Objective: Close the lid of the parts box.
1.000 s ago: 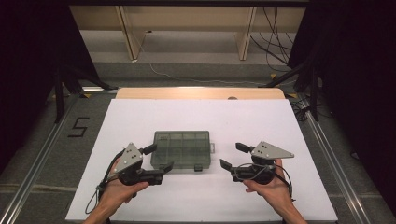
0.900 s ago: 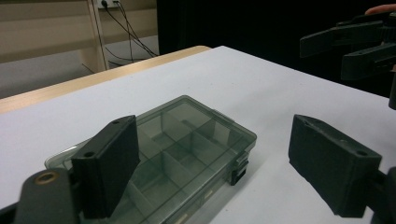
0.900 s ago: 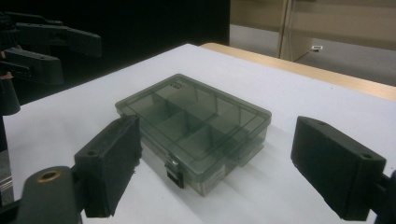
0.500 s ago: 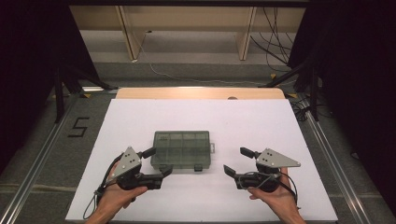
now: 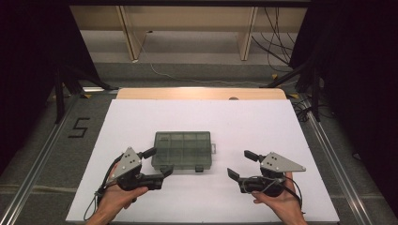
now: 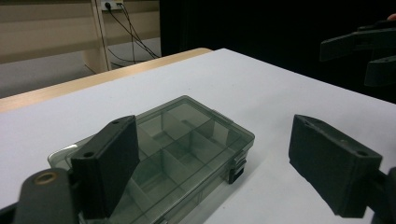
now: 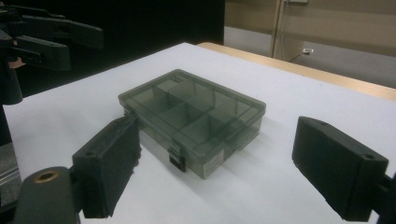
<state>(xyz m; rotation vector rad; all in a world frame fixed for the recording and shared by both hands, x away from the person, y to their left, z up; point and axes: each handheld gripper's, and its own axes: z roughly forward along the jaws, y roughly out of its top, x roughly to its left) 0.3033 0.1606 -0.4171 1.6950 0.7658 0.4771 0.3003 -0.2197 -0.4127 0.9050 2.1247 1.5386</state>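
Observation:
A smoky transparent compartment box (image 5: pixel 183 149) lies shut and flat on the white table (image 5: pixel 202 117), near its middle. My left gripper (image 5: pixel 160 161) is open at the box's near left corner, with its jaws on either side of that corner and nothing held. In the left gripper view the box (image 6: pixel 187 149) sits just past the left jaw. My right gripper (image 5: pixel 239 163) is open to the right of the box, apart from it, pointing at its latch side. The right gripper view looks between its wide jaws at the box (image 7: pixel 196 109) and its front latch (image 7: pixel 176 161).
A wooden strip (image 5: pixel 202 93) edges the table's far side, with shelving legs and cables on the floor beyond. A taped "5" (image 5: pixel 78 127) marks the floor at left. Metal rails run along both sides of the table. Bare white surface surrounds the box.
Both grippers have drawn back slightly toward the near edge, the right one more and a little to the right. Both stay open. The box has not moved.

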